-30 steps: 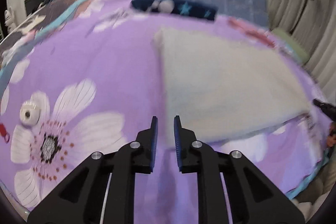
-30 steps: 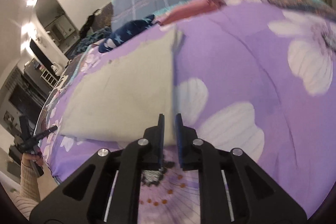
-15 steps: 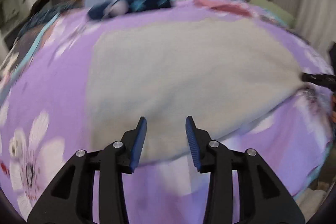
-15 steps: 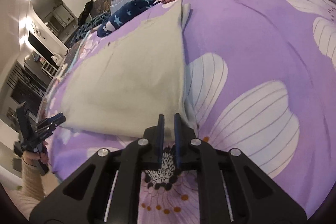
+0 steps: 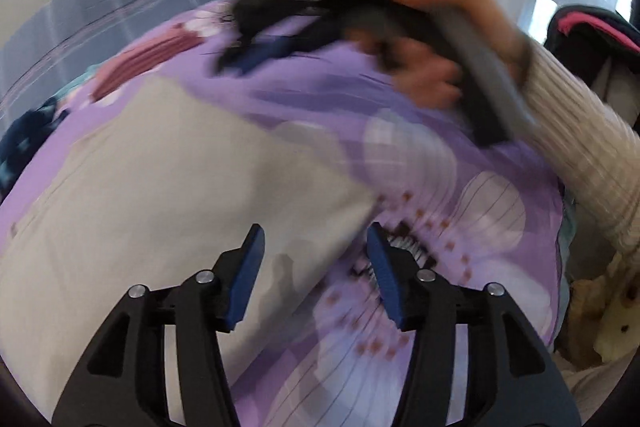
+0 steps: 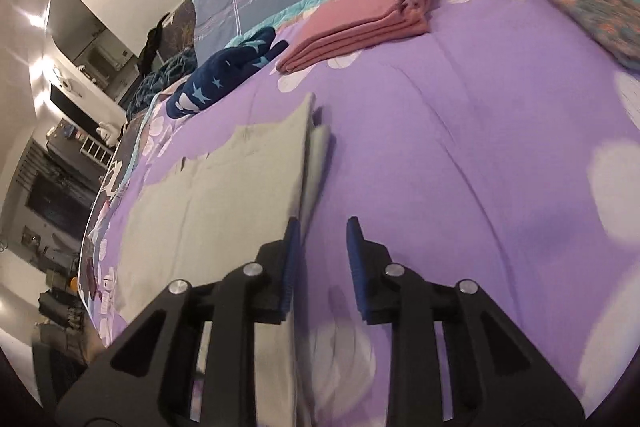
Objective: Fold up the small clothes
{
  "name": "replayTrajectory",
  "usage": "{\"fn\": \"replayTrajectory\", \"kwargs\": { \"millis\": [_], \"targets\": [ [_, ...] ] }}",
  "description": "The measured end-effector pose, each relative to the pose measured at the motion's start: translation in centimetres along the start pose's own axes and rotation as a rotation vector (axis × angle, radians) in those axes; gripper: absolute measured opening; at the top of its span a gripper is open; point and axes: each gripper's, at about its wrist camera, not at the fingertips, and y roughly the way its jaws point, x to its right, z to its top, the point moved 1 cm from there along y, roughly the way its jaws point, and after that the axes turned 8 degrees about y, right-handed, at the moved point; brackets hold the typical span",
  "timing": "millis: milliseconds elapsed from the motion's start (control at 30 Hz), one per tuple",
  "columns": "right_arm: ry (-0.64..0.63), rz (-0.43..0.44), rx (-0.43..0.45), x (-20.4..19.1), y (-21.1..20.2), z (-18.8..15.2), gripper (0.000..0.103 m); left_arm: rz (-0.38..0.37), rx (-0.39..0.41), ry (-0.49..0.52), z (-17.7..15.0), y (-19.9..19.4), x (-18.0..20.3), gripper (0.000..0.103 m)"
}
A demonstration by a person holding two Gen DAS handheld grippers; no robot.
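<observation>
Purple flowered bedding covers the bed [image 6: 480,131] under both wrists, and I take the pale grey garment [image 6: 224,211] lying flat on it as my landmark.

My left tongs [image 5: 316,263] are opening; their blue pads straddle the garment's near corner without pressing on it, one pad over the cloth, the other over the flower print just beside it. My right tongs [image 6: 320,255] are opening too, empty, one pad over the garment's long folded edge, the other past it over bare bedding.

Beyond the garment's far end lie a navy star-print piece [image 6: 228,71] and a folded pink stack [image 6: 360,27], well apart from it.

I judge the garment light and limp: it will sag and slide over the smooth bedding, so I would pinch corners or the doubled edge, taking both layers together, never the middle.

Left view is badly smeared. My right hand [image 5: 424,67] and its ribbed sleeve [image 5: 580,147] cross the upper frame, with the tool it carries only a dark blur. Garment's near end is hidden under my right tongs' frame.
</observation>
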Motion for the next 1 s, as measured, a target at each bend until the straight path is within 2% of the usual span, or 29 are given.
{"fn": "replayTrajectory", "kwargs": {
  "millis": [100,133,200,233,267,300,367,433,467,500,600,733,767,867,933,1000],
  "targets": [
    [-0.036,0.003,-0.063,-0.6,2.8,2.9,0.028,-0.022,-0.022,0.025,0.5,1.3,0.7,0.062],
    [-0.045,0.018,-0.084,-0.8,3.9,3.7,0.038,-0.024,-0.032,0.033,0.5,1.8,1.0,0.065],
    [-0.060,0.035,-0.117,-1.1,5.5,4.6,0.047,-0.018,-0.038,0.045,0.5,2.7,1.2,0.068],
    [-0.065,0.030,-0.135,-1.2,6.6,5.1,0.042,-0.010,-0.040,0.055,0.3,2.9,1.4,0.068],
    [-0.068,0.018,-0.148,-1.3,7.8,5.5,0.031,-0.008,-0.038,0.053,0.3,2.9,1.5,0.068],
    [-0.073,0.015,-0.143,-1.4,8.3,5.7,0.007,-0.008,-0.036,0.047,0.3,2.9,1.5,0.066],
    [-0.095,0.093,-0.073,-2.2,7.5,6.0,0.004,-0.006,-0.028,0.022,0.2,2.6,1.0,0.046],
    [-0.123,0.162,0.035,-2.5,5.7,6.1,0.003,-0.030,-0.024,-0.023,0.0,2.5,0.1,0.025],
    [-0.134,0.167,0.084,-2.5,5.1,6.2,0.002,-0.051,-0.018,-0.050,-0.1,2.3,-0.4,0.021],
    [-0.135,0.165,0.093,-2.3,5.1,6.2,0.002,-0.073,-0.008,-0.067,-0.2,2.2,-0.6,0.014],
    [-0.119,0.136,0.074,-1.3,6.5,6.2,0.002,-0.105,0.007,-0.077,-0.6,1.8,-0.5,0.011],
    [-0.072,0.159,0.056,-0.2,7.6,6.5,0.001,-0.124,0.020,-0.079,-0.9,1.5,-0.6,0.011],
    [-0.074,0.163,0.054,-0.2,7.7,6.5,0.001,-0.125,0.016,-0.081,-0.5,1.9,-1.7,0.011],
    [-0.095,0.152,0.049,0.1,8.0,6.2,0.002,-0.090,-0.012,-0.058,0.0,2.2,-1.1,0.015],
    [-0.082,0.151,0.038,0.4,8.4,6.1,0.002,-0.050,-0.025,-0.024,0.5,2.1,-0.2,0.044],
    [-0.055,0.168,0.021,1.1,8.6,6.2,0.003,0.005,-0.044,0.043,0.9,2.6,1.1,0.049]
  ]
}}
